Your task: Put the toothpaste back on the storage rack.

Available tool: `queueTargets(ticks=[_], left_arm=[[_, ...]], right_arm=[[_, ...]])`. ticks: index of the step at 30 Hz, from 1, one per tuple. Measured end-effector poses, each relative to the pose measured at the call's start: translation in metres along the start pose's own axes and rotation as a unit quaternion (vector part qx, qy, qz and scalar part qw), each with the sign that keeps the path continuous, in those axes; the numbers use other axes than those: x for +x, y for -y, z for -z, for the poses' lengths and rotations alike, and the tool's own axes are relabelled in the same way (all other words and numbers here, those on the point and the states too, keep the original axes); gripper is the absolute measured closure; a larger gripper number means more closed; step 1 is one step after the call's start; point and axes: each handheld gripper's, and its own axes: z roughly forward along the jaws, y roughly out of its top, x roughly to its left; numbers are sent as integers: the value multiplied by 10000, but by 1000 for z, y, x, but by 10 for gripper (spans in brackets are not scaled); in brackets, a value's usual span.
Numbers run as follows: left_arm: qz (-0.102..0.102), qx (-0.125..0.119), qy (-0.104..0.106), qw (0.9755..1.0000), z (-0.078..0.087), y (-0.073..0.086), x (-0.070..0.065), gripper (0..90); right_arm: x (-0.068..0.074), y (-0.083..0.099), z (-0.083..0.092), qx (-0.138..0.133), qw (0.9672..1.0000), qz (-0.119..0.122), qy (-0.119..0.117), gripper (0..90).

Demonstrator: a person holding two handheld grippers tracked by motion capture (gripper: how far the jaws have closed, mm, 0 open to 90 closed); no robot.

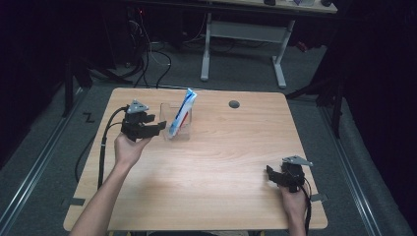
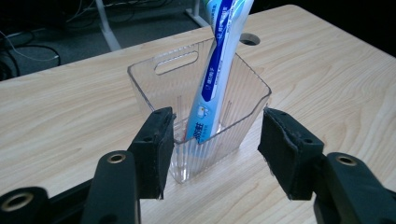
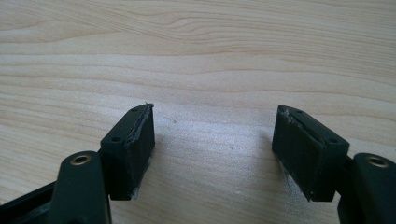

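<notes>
At ten o'clock on the desk (image 1: pixel 216 162), the clear bin (image 2: pixel 243 93) holds a leaning toothpaste tube (image 2: pixel 212 79); left gripper (image 2: pixel 215 149) gapes wide just before it. Right gripper (image 3: pixel 212 140), at four o'clock, gapes wide, empty.

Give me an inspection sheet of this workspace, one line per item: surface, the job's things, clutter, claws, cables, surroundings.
Surface: light wooden table, with a round cable hole near the far edge.
Job's things: clear ribbed plastic bin with a slot handle, standing upright; a blue and white toothpaste tube leans inside it, its top sticking out above the rim.
Clutter: nothing seen.
Claws: left claw is open, its jaws either side of the bin's near corner, not pressing it. Right claw is open over bare wood near the table's right front corner.
Cables: a black cable trails from the left claw off the table's left edge.
Surroundings: dark room, grey floor, white desk frame behind, loose wires on the floor.
</notes>
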Motion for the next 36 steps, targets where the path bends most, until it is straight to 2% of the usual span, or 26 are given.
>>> queueTargets(ticks=[8,13,24,36], left_arm=[[9,-2,-42,10000,6,7,0,450],[-31,41,-159,9999,8,14,0,450],[-16,78,-190,9998,11,25,1,449],[118,147,-210,9996,14,40,5,449]], right_arm=[[0,0,0,0,10000,-2,0,300],[0,0,0,2,10000,-3,-1,300],[0,0,0,1,10000,0,1,300],[0,0,0,2,10000,-1,1,300]])
